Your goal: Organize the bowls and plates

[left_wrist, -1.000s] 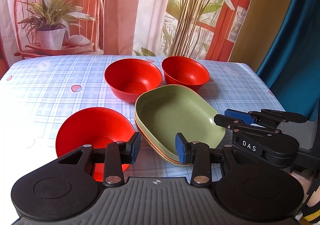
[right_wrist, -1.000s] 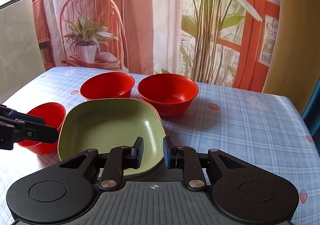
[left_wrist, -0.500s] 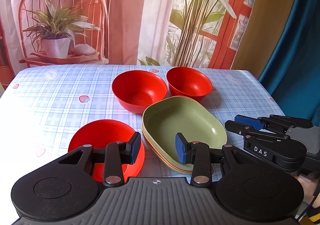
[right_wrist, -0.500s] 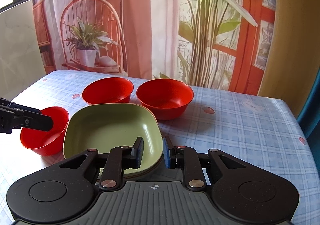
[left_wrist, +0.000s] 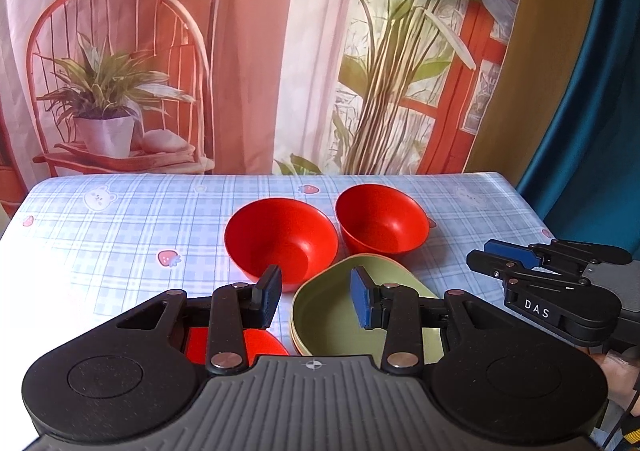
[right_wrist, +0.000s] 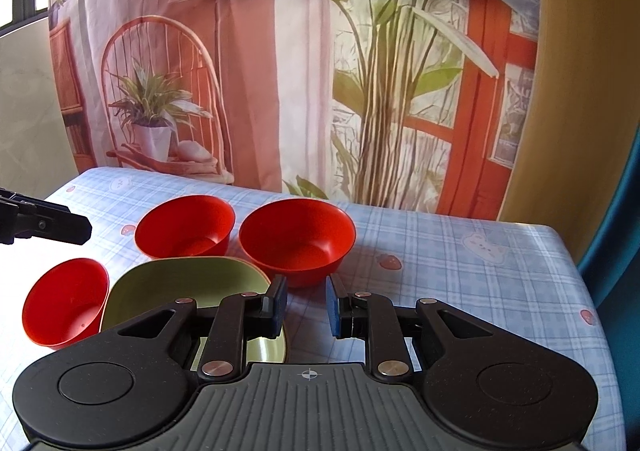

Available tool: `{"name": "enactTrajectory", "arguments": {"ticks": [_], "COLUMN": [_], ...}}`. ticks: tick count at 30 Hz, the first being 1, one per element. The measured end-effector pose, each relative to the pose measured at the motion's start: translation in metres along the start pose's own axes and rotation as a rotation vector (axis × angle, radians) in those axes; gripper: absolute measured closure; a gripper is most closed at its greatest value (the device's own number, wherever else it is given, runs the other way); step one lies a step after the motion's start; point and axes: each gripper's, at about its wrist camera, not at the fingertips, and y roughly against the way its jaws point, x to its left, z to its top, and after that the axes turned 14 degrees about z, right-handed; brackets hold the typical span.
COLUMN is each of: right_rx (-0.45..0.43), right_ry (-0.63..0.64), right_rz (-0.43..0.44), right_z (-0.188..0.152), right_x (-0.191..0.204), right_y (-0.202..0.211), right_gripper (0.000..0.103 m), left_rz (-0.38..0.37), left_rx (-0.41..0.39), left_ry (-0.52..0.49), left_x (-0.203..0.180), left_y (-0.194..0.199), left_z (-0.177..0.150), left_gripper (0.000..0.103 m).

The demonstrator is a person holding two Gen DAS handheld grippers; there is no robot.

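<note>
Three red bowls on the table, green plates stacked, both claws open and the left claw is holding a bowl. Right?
One thing is off: the left claw holds nothing; its open fingers are empty in the left wrist view. The rest stands: three red bowls, stacked green plates, right claw open too.

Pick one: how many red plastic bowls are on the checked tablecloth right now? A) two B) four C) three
C: the right wrist view shows three separate ones, the back-left red bowl, the back-right red bowl and the near-left red bowl, set around the stacked green plates; neither the left gripper nor the right gripper holds any.
</note>
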Motion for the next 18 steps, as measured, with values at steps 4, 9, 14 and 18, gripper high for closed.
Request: {"name": "enactTrajectory", "arguments": {"ticks": [4,9,14,18], "right_rx": [-0.008,-0.010,-0.008,-0.006], "right_ry": [0.008,0.006,-0.012,-0.034], "right_rz": [-0.006,-0.013,-0.025,-0.031], "right_z": [0.009,0.016,0.018,0.020], "right_x": [-0.005,-0.015,-0.030,-0.044], "right_y": [-0.007,-0.017,-0.026,-0.036], "right_gripper": [0.083,0.083,0.083,0.083], "left_rz": [0.005,0.002,-0.004,-0.008], "left_rx": [-0.018,-0.035,-0.020,0.000], "left_ry": [-0.004,-0.008,0.002,0.008], "left_x": [-0.003,-0.008,-0.012,-0.013], "left_y": [-0.006,-0.017,-0.035,-0.052], "left_z": [0.015,0.029,0.040,0.044], "left_gripper": [0.063,0.063,0.063,0.063]}}
